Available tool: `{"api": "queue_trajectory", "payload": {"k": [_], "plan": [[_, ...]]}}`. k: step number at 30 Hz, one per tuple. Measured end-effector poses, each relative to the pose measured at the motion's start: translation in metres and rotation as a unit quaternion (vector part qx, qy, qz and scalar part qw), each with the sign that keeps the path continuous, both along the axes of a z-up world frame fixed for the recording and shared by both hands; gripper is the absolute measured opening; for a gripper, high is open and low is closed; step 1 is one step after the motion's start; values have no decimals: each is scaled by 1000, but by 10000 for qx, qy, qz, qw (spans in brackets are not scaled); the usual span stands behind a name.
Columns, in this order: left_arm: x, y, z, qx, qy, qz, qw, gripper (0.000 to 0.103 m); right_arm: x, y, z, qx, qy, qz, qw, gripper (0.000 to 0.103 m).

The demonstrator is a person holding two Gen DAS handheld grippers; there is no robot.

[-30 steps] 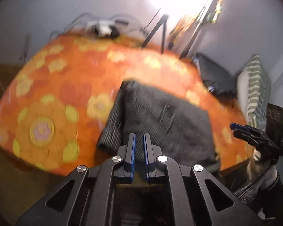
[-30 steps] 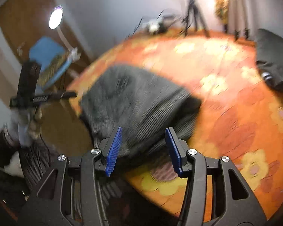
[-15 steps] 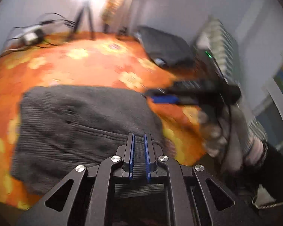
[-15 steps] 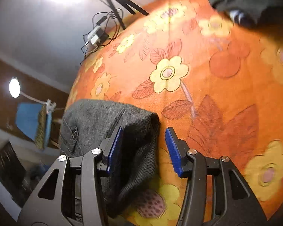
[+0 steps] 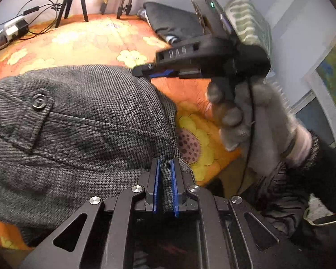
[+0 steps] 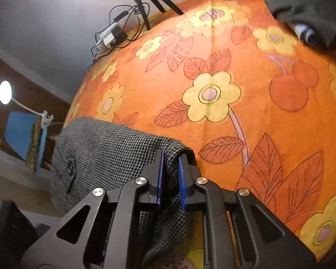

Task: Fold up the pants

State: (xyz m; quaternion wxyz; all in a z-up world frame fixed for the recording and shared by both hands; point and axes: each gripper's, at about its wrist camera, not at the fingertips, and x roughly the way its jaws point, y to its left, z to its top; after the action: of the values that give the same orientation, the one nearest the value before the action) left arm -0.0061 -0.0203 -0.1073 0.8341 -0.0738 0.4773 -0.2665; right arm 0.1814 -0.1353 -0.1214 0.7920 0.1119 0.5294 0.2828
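Orange floral bedspread [image 6: 253, 116] covers the bed that serves as work surface, under bright lamp light against a pale wall. Grey houndstooth pants [image 5: 82, 130] lie on it near the front edge, already doubled into a compact bundle, buttoned pocket flap uppermost.

Left tool [image 5: 165, 187]: jaws nearly together, pinching the near edge of the fabric between its blue pads. Right tool [image 6: 171, 179]: jaws have just closed, and a corner fold of the pants is clamped between them; in the left wrist view it reaches in over the far right corner, held by a gloved hand [image 5: 253, 116].

Assessment: both corners of one side are secured, so the step in hand is the grasp before a further fold. The next move appears to call for lifting both corners together and carrying them across evenly, keeping the layers aligned.

Surroundings: dark garment [image 6: 306, 4] at the far side of the bed, tripod legs [image 6: 150, 2] and a power strip with cables [image 6: 112, 37] beyond it, striped cushion [image 5: 248, 24] to the right. All stand well apart from the pants; nothing obstructs the fold.
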Motion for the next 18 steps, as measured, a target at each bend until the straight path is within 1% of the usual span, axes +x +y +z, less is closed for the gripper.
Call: {"api": "queue_trajectory", "payload": {"k": [2,3,4,5,6,7,8,9,10,11,12,14,15,18], "plan": [[-6,15,15,-49,-201,152,9997,17,-3,-3,5,-40,-83,-23,10000,15],[-7,22,20,-42,-301,264,9992,31,-4,-7,7,7,-85,-76,9999,18],[-7,34,28,-42,-453,433,9980,41,-5,-11,9,68,-84,-122,9999,25],[-7,44,33,-48,-540,558,9970,42,-7,-14,12,78,-94,-151,9998,32],[-5,58,39,-63,-618,757,9952,42,-9,-16,14,84,-124,-150,9998,36],[-1,72,43,-86,-658,969,9931,42,-12,-19,18,88,-161,-139,9997,49],[4,85,44,-94,-676,1153,9910,42,-16,-21,21,102,-198,-136,9997,64],[9,100,46,-84,-689,1392,9878,45,-20,-23,23,129,-237,-141,9995,71],[14,113,45,-76,-675,1596,9848,54,-25,-25,25,182,-273,-157,9993,79],[19,130,43,-128,-601,1815,9815,57,-29,-27,26,240,-276,-169,9992,80],[23,137,41,-200,-509,1905,9802,58,-32,-28,26,294,-236,-169,9991,80],[33,155,33,-438,-228,2083,9768,59,-37,-28,23,393,-62,-102,9992,80],[38,164,26,-573,-39,2178,9743,62,-38,-28,21,410,-7,-92,9991,80],[48,172,13,-699,307,2357,9688,63,-42,-28,12,429,200,-71,9989,81]]}}
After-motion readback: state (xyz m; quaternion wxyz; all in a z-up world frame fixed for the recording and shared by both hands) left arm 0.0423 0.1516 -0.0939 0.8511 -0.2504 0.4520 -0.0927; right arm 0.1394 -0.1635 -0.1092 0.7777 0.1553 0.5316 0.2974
